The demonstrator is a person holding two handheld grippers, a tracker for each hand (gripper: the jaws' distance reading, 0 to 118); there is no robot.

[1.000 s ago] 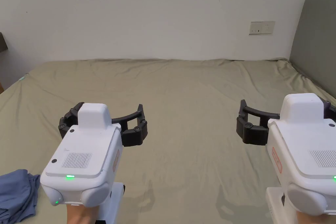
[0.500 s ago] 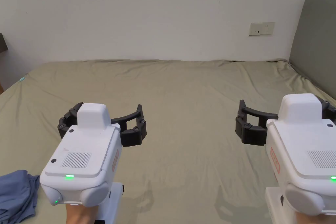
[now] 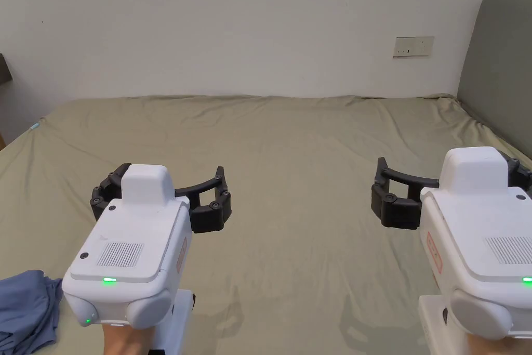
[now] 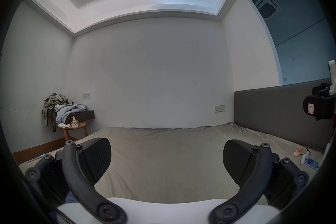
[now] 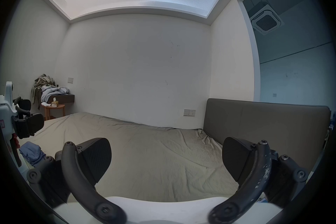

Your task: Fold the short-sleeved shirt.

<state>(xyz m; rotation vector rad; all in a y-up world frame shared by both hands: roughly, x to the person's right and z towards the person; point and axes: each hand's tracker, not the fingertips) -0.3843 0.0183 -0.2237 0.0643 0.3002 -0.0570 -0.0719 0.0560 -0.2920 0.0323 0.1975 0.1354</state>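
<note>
The short-sleeved shirt (image 3: 23, 309) is a crumpled blue heap on the near left corner of the bed, also visible as the blue shirt (image 5: 31, 153) in the right gripper view. My left gripper (image 3: 158, 205) hovers over the sheet to the right of the heap, apart from it, jaws wide open and empty (image 4: 166, 160). Farther right, my right gripper (image 3: 457, 195) also hangs above the sheet, open with nothing between its jaws (image 5: 166, 160). Each gripper view shows the other gripper at its edge: the left gripper (image 5: 27, 128), the right gripper (image 4: 320, 108).
An olive sheet (image 3: 291, 153) covers the bed, lightly wrinkled. A grey headboard (image 3: 499, 60) stands along the right side, a white wall at the back. Small items (image 4: 307, 158) lie by the headboard. A round side table (image 4: 72, 128) and shelf with piled clothes (image 4: 61, 108) stand beyond the left corner.
Both grippers stay almost still and open. The head view has only drifted slightly.
</note>
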